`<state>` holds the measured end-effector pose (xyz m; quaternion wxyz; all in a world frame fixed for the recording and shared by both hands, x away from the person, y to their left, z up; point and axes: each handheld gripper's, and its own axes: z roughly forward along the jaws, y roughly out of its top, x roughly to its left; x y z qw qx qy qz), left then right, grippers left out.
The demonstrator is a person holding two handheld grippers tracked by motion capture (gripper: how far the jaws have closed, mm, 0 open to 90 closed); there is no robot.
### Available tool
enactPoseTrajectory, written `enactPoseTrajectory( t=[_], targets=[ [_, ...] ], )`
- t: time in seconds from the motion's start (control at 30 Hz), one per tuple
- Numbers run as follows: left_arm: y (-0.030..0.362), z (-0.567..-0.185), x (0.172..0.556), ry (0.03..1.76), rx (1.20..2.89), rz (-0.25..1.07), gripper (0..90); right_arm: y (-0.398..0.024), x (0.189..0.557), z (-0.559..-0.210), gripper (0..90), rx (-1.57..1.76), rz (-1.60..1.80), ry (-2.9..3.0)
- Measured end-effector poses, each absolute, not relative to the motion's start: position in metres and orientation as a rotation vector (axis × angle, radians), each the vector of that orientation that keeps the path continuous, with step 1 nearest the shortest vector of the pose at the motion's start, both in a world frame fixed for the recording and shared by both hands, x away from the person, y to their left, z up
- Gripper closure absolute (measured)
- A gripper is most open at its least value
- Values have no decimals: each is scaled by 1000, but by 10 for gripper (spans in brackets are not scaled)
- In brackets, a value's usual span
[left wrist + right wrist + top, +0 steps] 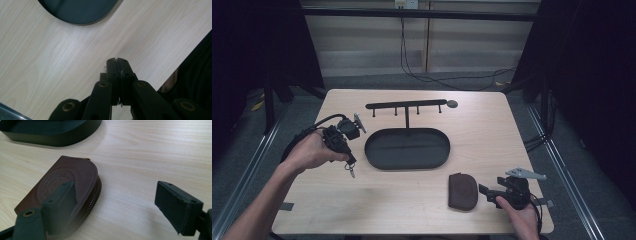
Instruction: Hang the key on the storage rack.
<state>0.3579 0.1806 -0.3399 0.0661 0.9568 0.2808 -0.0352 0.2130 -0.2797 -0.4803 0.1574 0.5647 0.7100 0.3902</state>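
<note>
A brown zipped pouch (462,191) lies on the table (492,130) just left of the right tool (486,190), whose jaws gape wide and empty. The left tool (350,161), pinched shut on small keys (350,169), hovers beside the black tray (407,148).

A pale wooden table (492,125) stands on grey floor (362,81), with black cables (432,77) and a panelled wall (372,45) beyond it.

small thing (350,169) under left gripper (350,161) unidentifiable, tray (80,11) cropped by frame edge
</note>
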Motion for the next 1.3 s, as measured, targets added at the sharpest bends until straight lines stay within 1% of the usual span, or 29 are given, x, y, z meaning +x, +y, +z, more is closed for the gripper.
enactPoseTrajectory(
  t=[0.3, 0.43, 0.73, 0.97, 1.3],
  targets=[
    [175, -322, 364, 812, 2872, -90, 893, -280, 213, -480, 168, 1618, 1117, 2036],
    [174, -316, 369, 824, 2846, -90, 893, -280, 213, -480, 168, 1617, 1117, 2034],
    [170, -306, 378, 831, 2851, -70, 894, -280, 213, -480, 168, 1616, 1115, 2035],
    [162, -292, 380, 787, 2855, -61, 894, -280, 213, -480, 168, 1615, 1119, 2035],
    [152, -282, 394, 820, 2847, -33, 894, -280, 213, -480, 167, 1610, 1127, 2039]
  ],
)
